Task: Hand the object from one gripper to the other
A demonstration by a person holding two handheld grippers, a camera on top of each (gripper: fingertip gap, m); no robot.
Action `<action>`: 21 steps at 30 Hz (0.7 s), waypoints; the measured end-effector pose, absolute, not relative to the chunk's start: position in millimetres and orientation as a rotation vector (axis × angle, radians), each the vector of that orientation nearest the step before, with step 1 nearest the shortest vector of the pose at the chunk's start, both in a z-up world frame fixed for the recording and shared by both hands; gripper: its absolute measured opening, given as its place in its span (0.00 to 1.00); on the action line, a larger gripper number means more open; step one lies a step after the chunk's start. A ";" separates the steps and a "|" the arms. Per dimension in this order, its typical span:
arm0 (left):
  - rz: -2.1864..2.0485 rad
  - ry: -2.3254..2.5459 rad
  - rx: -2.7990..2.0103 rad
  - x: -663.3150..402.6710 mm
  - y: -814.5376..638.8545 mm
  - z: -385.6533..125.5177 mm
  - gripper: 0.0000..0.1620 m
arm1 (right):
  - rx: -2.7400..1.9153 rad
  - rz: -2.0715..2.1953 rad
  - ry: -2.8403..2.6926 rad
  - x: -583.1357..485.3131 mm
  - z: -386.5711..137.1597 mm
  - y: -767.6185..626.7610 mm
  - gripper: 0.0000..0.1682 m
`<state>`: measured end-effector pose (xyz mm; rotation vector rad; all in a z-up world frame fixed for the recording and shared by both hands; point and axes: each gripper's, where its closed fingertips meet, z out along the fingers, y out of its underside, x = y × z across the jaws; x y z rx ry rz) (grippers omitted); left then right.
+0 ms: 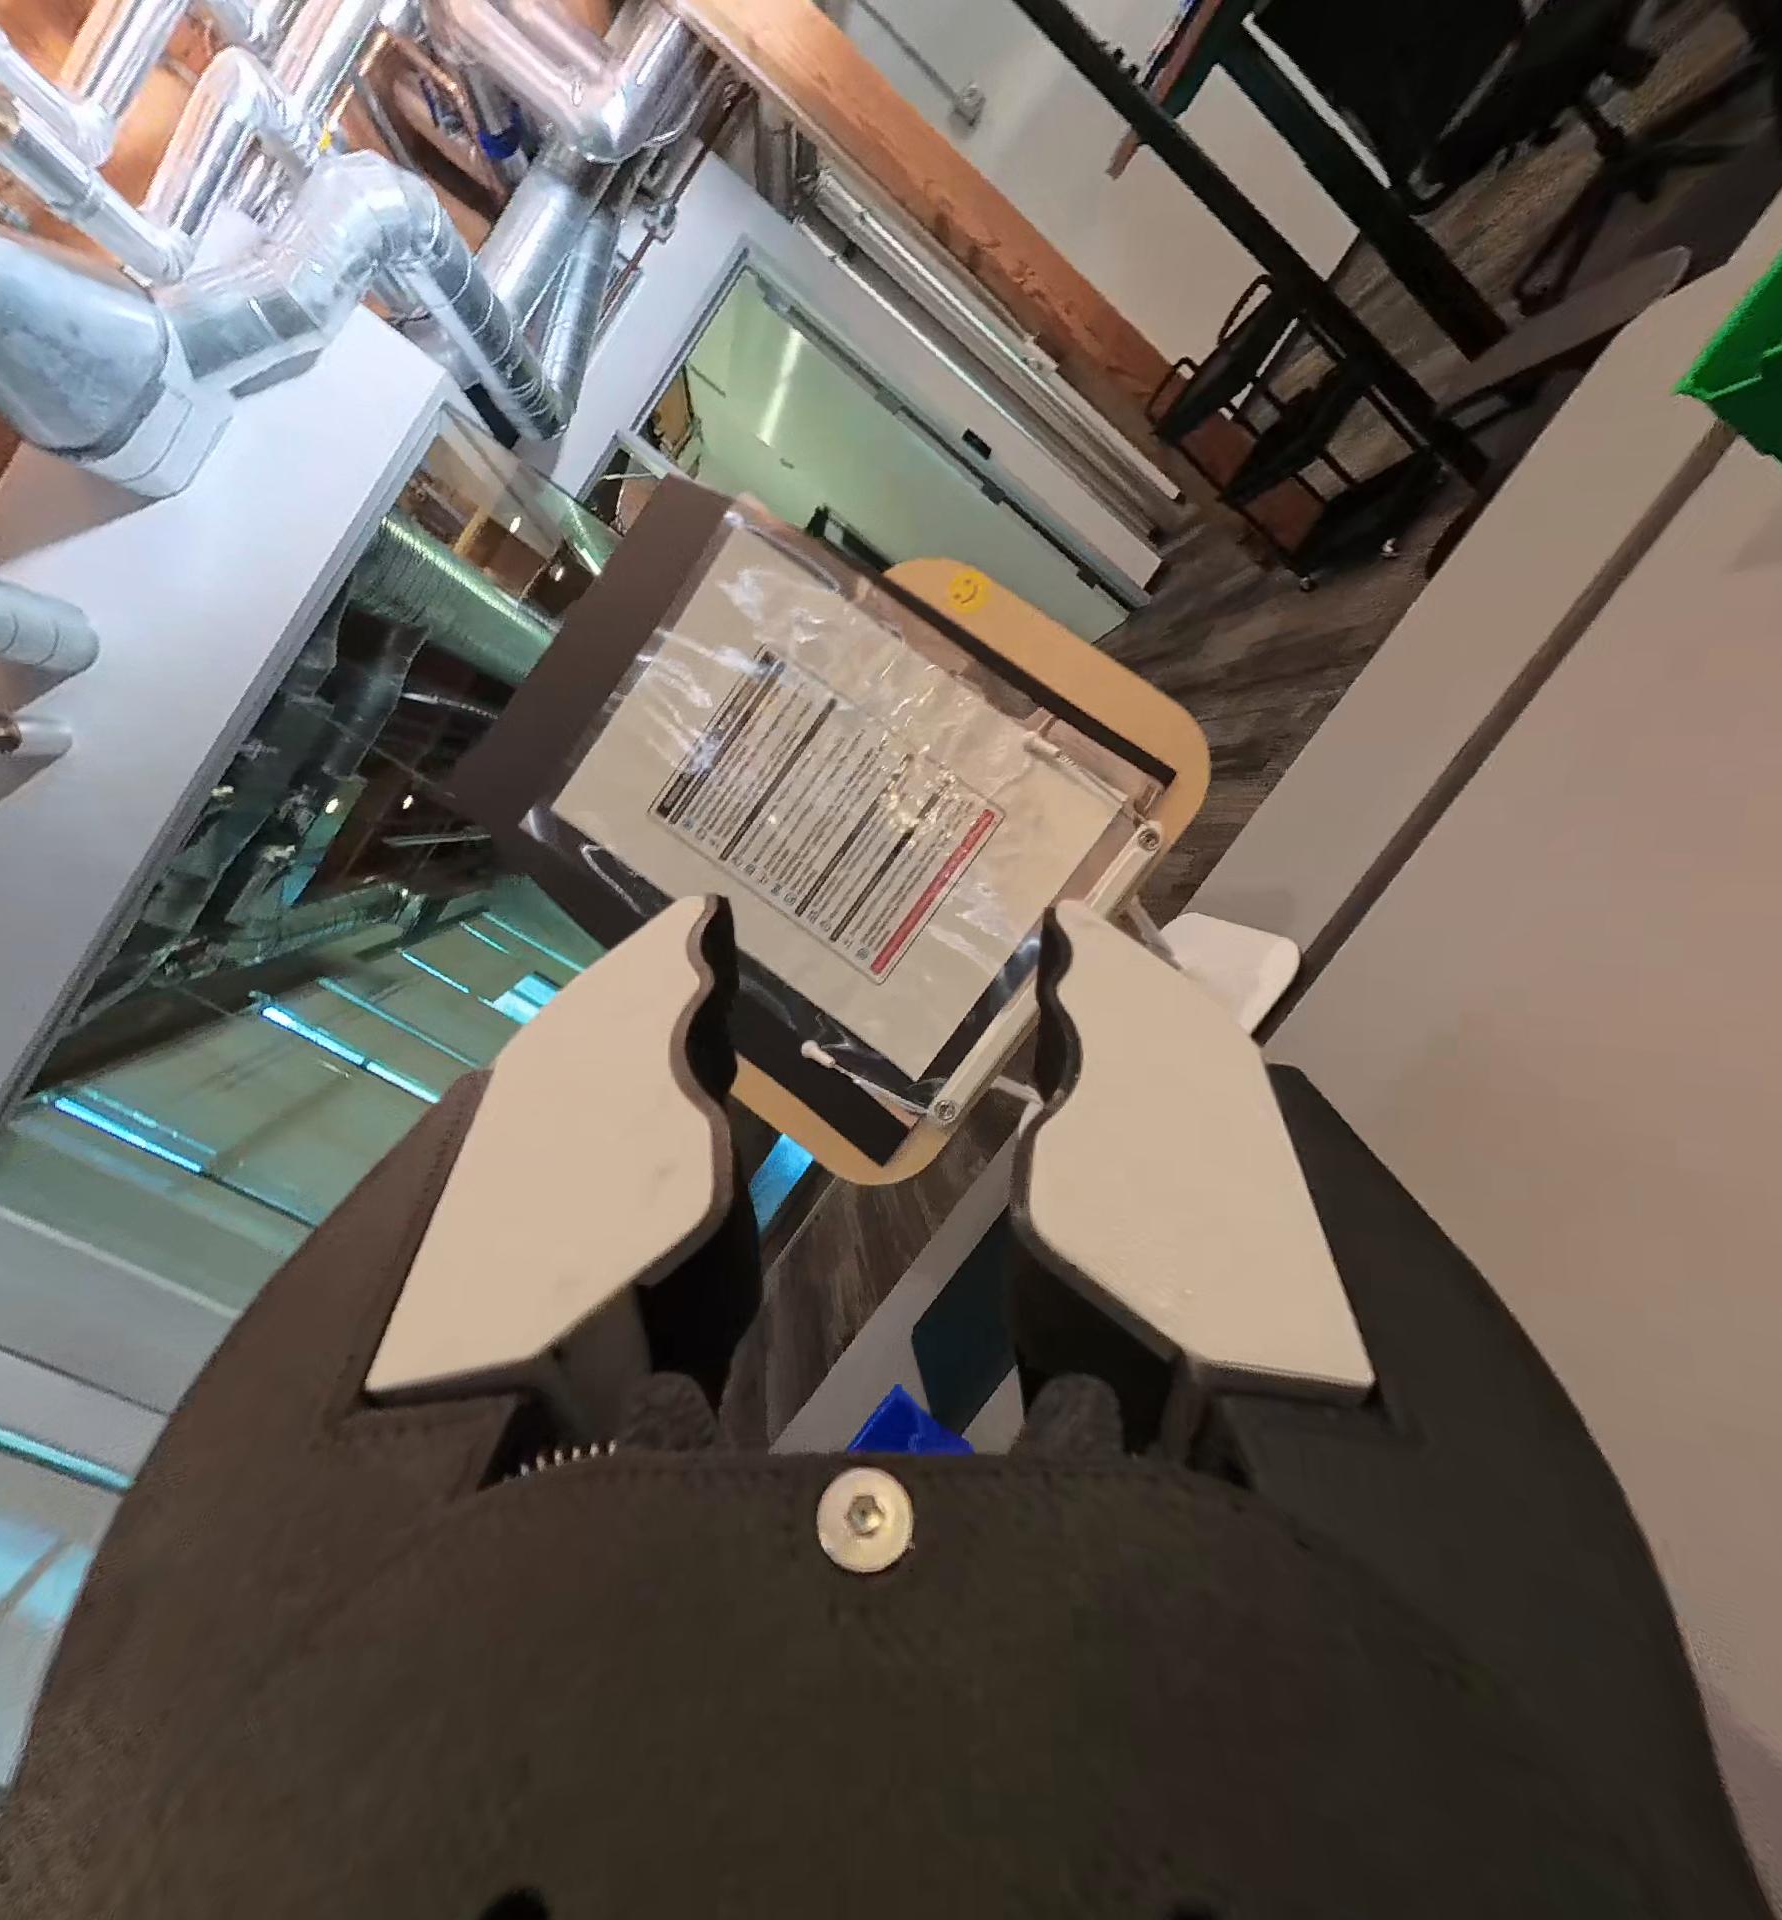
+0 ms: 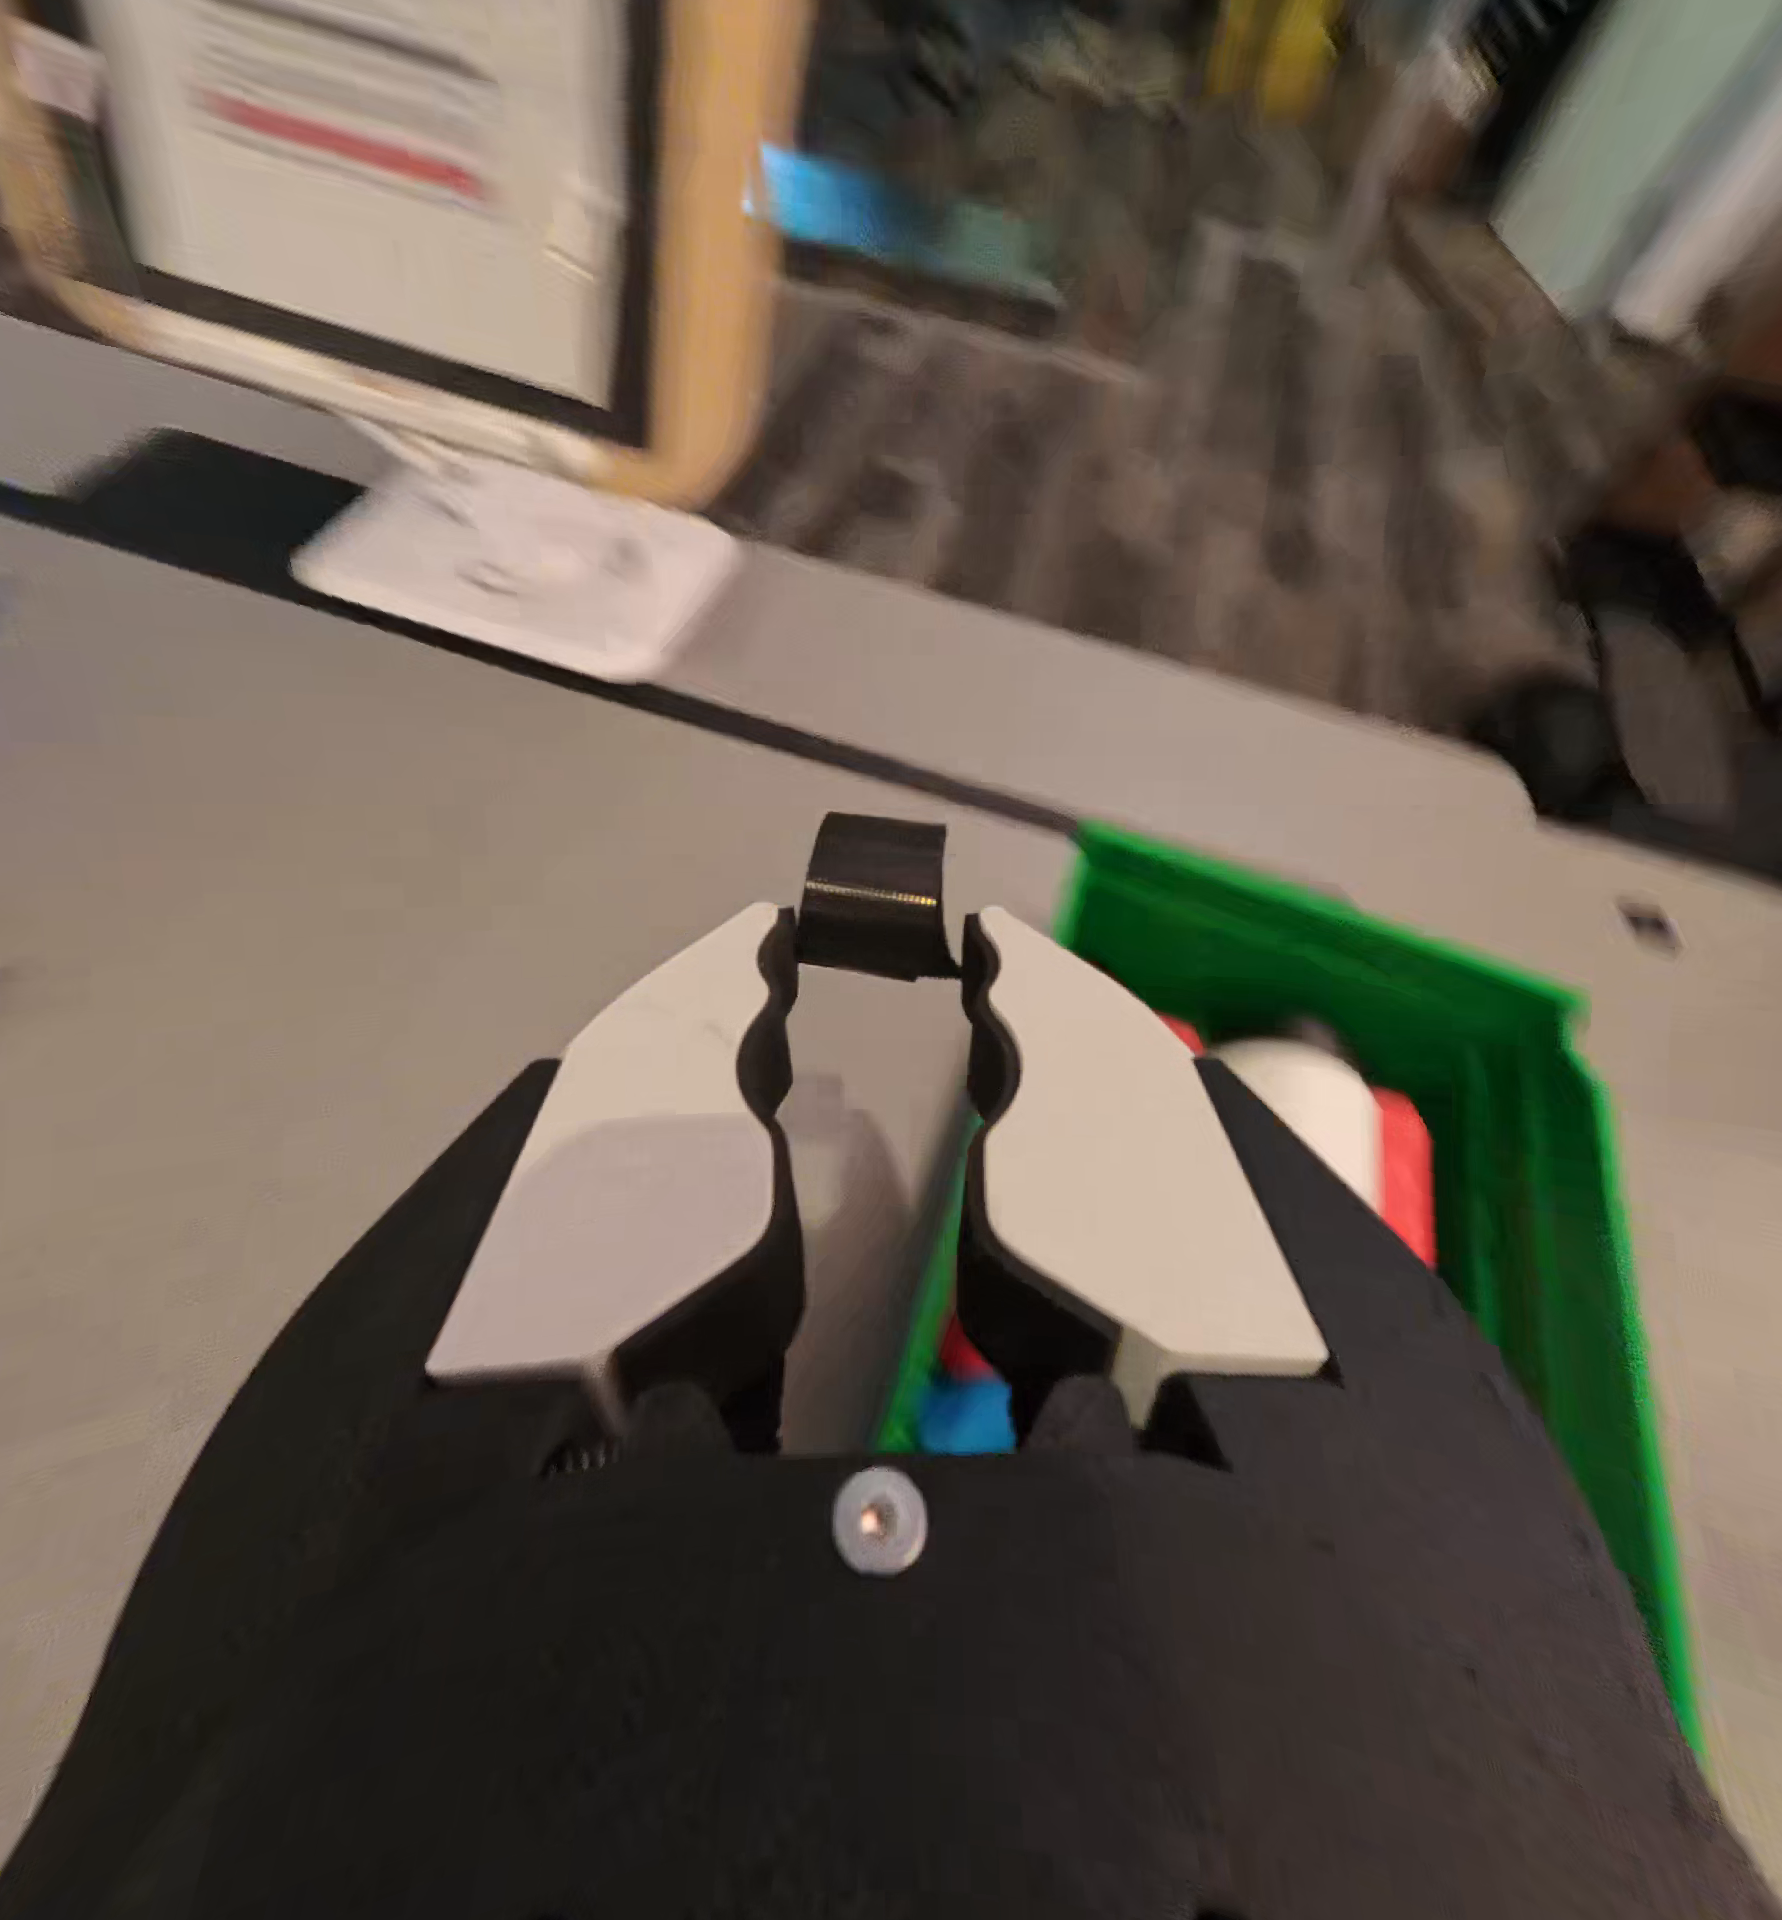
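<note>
My right gripper (image 2: 879, 943) is shut on a small black plastic piece (image 2: 871, 894), pinched between its fingertips and sticking out forward. It hovers above the grey table (image 2: 243, 935), just left of a green bin (image 2: 1438, 1039). My left gripper (image 1: 882, 935) is open and empty, tilted and raised, pointing at a framed sheet on a stand (image 1: 845, 821). Neither gripper shows in the other's view.
The green bin holds a white cylinder (image 2: 1302, 1112), red pieces (image 2: 1406, 1174) and a blue piece (image 2: 960, 1418). It also shows in the left wrist view (image 1: 1780, 343). The framed sheet (image 2: 347, 208) stands on a white base (image 2: 513, 571) at the table's far edge. A blue object (image 1: 902, 1429) lies below my left gripper. The tips of one gripper are about 35 centimetres away from the tips of the other. The blue object (image 1: 902, 1429) is about 35 centimetres from my left fingertips and 55 centimetres from my right.
</note>
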<state>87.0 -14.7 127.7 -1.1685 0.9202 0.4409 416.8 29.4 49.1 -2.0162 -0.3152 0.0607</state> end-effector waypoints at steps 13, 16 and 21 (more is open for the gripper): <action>0.499 0.879 -1.227 59.2 -5.9 131.7 0.31 | -2.232 0.302 0.118 543.9 -41.4 8.3 0.19; 0.510 0.891 -1.241 60.9 -3.3 127.4 0.31 | -2.109 0.331 0.096 531.4 -24.6 32.4 0.19; 0.537 0.900 -1.264 57.1 -0.3 123.4 0.30 | -2.117 0.078 0.094 539.0 -37.9 62.4 0.36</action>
